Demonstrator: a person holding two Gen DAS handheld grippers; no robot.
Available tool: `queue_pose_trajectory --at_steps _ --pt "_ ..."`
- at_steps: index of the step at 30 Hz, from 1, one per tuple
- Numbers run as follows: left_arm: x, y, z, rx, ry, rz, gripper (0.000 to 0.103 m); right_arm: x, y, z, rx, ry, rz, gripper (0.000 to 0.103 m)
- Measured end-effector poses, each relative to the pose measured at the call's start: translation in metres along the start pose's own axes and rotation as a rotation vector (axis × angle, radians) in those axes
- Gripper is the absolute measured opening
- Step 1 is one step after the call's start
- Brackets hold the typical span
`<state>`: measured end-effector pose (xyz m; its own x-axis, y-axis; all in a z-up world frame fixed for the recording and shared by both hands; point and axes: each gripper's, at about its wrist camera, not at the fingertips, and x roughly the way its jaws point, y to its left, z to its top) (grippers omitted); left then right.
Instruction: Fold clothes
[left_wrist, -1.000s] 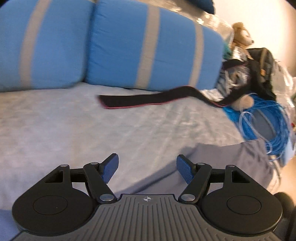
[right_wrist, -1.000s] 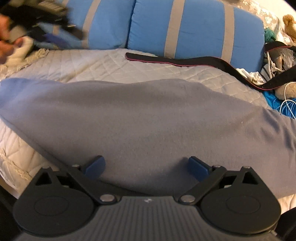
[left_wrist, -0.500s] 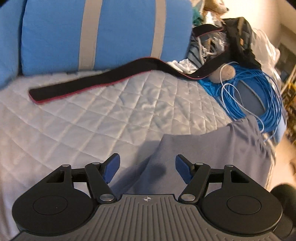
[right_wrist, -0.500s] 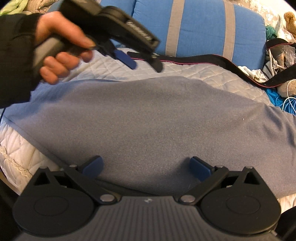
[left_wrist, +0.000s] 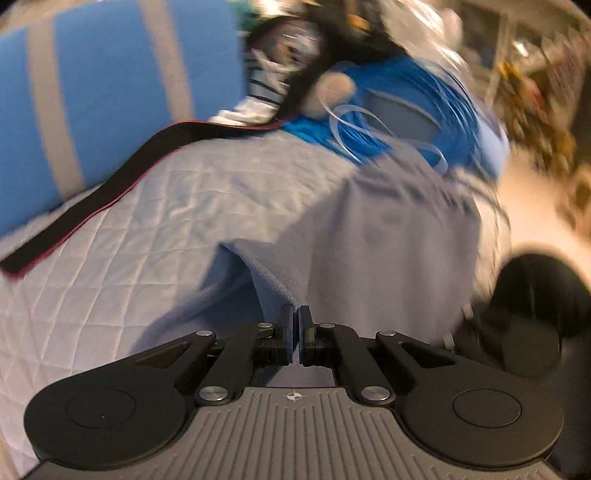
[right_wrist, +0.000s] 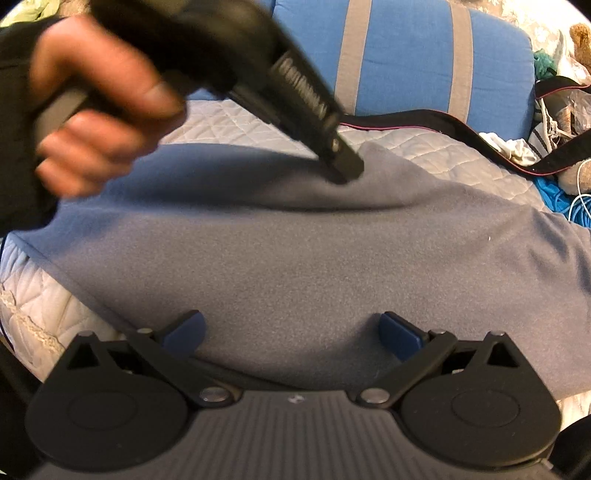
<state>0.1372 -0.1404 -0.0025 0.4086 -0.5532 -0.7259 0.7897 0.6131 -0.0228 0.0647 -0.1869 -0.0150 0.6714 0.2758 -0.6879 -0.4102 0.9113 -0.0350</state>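
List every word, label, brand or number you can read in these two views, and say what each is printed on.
No text reads clearly in either view.
White lettering runs along the side of the left tool, seen from the right wrist view: too blurred to read.
A small crosshair mark, not a word, sits on the left tool's grey body in its own view.

My left wrist camera sits just behind the left gripper (left_wrist: 295, 314) and looks steeply down along its closed jaws, very near the far edge of the grey garment (left_wrist: 369, 229). It faces the bed's cluttered end, where the blue cable coil (left_wrist: 406, 110) lies; this view is motion-blurred.

My right wrist camera sits behind the right gripper (right_wrist: 291, 332), low over the garment's near edge, and faces across the bed (right_wrist: 424, 147) toward the blue cushion (right_wrist: 406, 55).

Both views share the garment, the quilted bed cover, the black strap (right_wrist: 424, 123), the cushion and the cable coil. The right view also frames the left gripper from the side.
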Motion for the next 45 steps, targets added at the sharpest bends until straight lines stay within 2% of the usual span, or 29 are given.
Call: queue_pose_trajectory --at_steps 4,6,8,11,16,20,25,27,29,31,33,35,36,38,42,45 --pt "0.003 0.006 -0.003 -0.030 -0.010 -0.006 0.004 -0.001 0.000 0.000 0.001 -0.001 0.001 0.103" --pt "0.004 0.017 0.000 -0.070 -0.013 -0.006 0.011 -0.001 0.000 0.000 0.002 -0.001 0.002 0.103" --pt "0.004 0.030 0.004 -0.124 -0.017 -0.016 0.035 -0.002 0.000 -0.001 0.001 -0.002 0.002 0.103" --pt "0.009 0.053 0.007 -0.250 -0.025 -0.037 0.051 -0.002 0.000 -0.001 0.000 -0.001 0.003 0.103" --pt "0.032 0.087 0.011 -0.389 0.029 -0.116 0.052 -0.001 0.000 0.000 -0.001 0.003 0.005 0.103" --pt "0.052 0.111 0.013 -0.477 0.052 -0.232 0.052 -0.001 0.000 0.000 -0.002 0.006 0.007 0.103" --pt "0.082 0.145 0.018 -0.662 0.068 -0.538 0.052 -0.002 0.001 0.000 -0.003 0.011 0.006 0.103" --pt "0.096 0.153 0.021 -0.704 0.094 -0.618 0.052 -0.002 0.001 0.001 -0.004 0.014 0.006 0.103" --pt "0.112 0.160 0.021 -0.756 0.133 -0.662 0.050 -0.002 0.001 0.001 -0.006 0.016 0.006 0.103" --pt "0.124 0.168 0.022 -0.827 0.149 -0.675 0.050 -0.002 0.001 0.001 -0.006 0.016 0.007 0.103" --pt "0.127 0.172 0.025 -0.851 0.131 -0.675 0.046 -0.002 0.001 0.000 -0.007 0.016 0.007 0.103" --pt "0.125 0.172 0.032 -0.814 0.124 -0.643 0.031 -0.001 0.000 0.001 -0.006 0.020 0.009 0.103" --pt "0.122 0.171 0.035 -0.794 0.120 -0.622 0.027 0.000 0.000 0.001 -0.005 0.024 0.010 0.103" --pt "0.116 0.170 0.039 -0.767 0.111 -0.576 0.009 0.001 -0.001 0.002 -0.004 0.032 0.013 0.103" --pt "0.098 0.168 0.048 -0.715 0.052 -0.506 0.004 0.001 0.000 0.003 0.000 0.037 0.015 0.103" --pt "0.084 0.155 0.055 -0.622 0.027 -0.423 0.004 0.001 -0.001 0.003 0.001 0.038 0.015 0.103"
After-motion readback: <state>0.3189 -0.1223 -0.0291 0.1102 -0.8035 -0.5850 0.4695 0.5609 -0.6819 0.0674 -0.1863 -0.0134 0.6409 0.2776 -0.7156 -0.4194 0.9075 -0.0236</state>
